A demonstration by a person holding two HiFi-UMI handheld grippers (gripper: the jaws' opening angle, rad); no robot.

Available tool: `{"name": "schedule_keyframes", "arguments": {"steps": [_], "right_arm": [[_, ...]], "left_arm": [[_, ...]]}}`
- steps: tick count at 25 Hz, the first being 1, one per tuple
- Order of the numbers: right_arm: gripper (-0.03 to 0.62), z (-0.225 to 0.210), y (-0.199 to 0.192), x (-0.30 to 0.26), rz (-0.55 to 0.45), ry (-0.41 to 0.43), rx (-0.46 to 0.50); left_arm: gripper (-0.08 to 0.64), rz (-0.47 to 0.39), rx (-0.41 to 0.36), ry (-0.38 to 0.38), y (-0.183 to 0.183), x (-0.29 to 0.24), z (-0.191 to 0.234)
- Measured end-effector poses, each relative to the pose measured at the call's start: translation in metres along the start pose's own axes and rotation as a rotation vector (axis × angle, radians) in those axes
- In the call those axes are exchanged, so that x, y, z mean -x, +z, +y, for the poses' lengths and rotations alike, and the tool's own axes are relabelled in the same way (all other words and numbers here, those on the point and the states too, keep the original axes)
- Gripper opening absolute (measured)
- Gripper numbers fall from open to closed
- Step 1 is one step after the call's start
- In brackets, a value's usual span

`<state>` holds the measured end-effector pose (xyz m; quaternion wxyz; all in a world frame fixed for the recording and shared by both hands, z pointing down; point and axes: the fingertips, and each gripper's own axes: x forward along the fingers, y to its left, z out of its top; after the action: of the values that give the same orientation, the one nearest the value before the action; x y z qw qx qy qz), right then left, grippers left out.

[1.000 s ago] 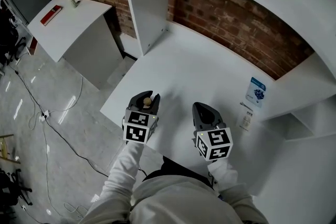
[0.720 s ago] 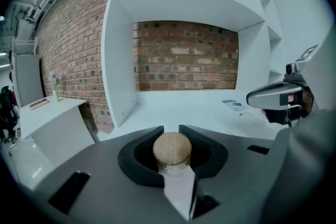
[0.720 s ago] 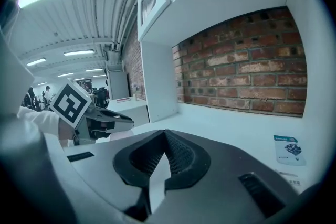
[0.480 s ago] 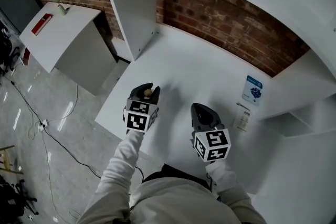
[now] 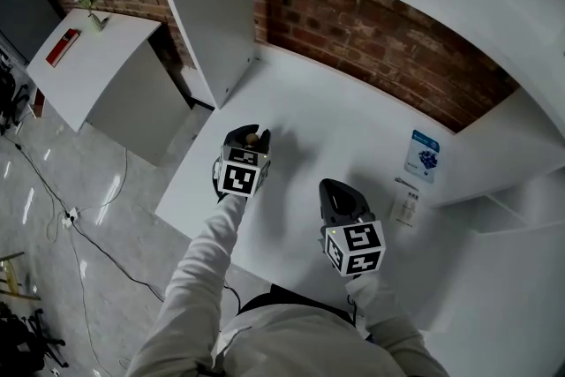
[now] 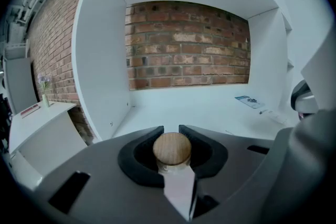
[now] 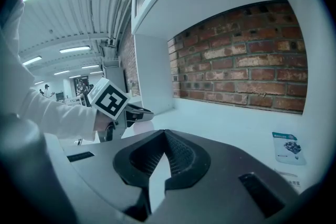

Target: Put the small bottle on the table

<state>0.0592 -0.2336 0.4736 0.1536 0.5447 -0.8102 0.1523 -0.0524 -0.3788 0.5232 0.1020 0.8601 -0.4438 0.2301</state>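
The white table (image 5: 344,115) fills the alcove under the shelves. A brick wall (image 5: 380,26) stands behind it and a leaflet (image 5: 423,156) lies near its right end. Over the table's left part hangs the left gripper (image 5: 250,131), fingers pinching the small bottle (image 5: 252,138) at the neck, just under its round wooden stopper (image 6: 172,147) — the body is hidden below the fingers, so I can't tell whether its base touches the top yet. The right gripper (image 5: 339,190) sits nearer the person, fingers pressed together on nothing. The bottle looks like glass to me: light, stiff, slick and breakable. The neck below the stopper seems the sound place to hold — and it wants a soft landing.
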Motion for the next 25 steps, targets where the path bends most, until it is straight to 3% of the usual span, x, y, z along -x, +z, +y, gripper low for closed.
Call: {"name": "schedule_keyframes", "arguments": {"steps": [8, 25], "right_arm": [[0.028, -0.010, -0.004, -0.007, 0.015, -0.009, -0.017], [0.028, -0.027, -0.008, -0.014, 0.023, -0.030, -0.044]], "left_arm": [[0.101, 0.037, -0.004, -0.026, -0.007, -0.054, 0.002], [0.101, 0.041, 0.013, -0.013, 0.010, -0.103, 0.013]]}}
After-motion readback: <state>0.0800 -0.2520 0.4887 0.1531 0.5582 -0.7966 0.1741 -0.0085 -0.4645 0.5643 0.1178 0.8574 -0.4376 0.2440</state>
